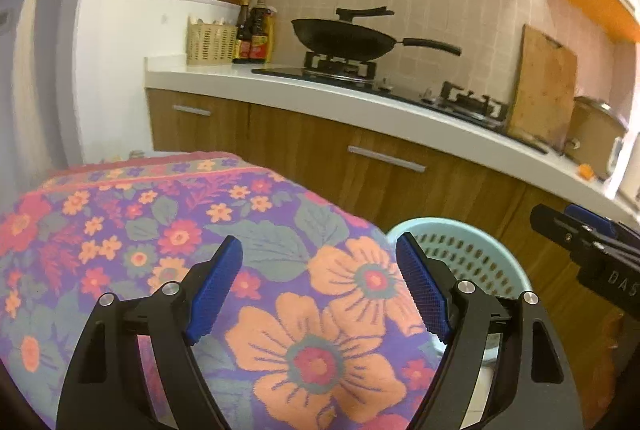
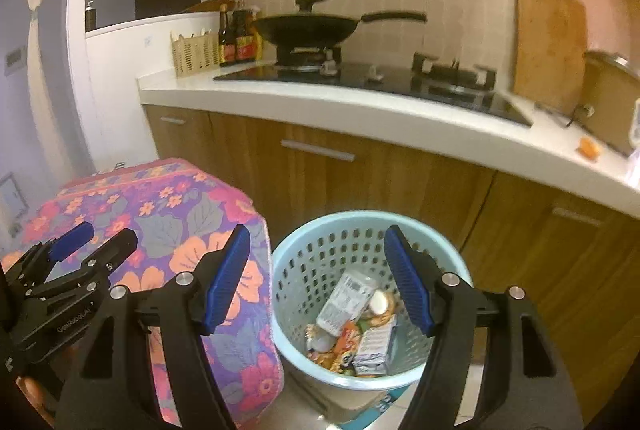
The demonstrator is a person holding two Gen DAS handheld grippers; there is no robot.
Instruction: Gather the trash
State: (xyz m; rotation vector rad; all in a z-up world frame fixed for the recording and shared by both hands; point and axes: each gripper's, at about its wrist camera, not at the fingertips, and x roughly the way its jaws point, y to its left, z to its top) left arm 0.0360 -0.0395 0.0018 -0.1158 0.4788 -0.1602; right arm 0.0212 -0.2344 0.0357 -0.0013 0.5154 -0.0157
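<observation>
Several wrappers and cartons (image 2: pixel 352 326) (crumpled, jumbled) fill the pale-blue perforated basket (image 2: pixel 304 254).

In the left wrist view, the pale letters "DAS" stand on the black body of the right gripper (image 1: pixel 576 230) at the frame's right edge. The left gripper (image 2: pixel 96 238) carries small pale lettering too blurred to read. Printing on the sauce bottles (image 2: pixel 236 44) and the basket's cartons (image 2: pixel 374 346) is illegible.
</observation>
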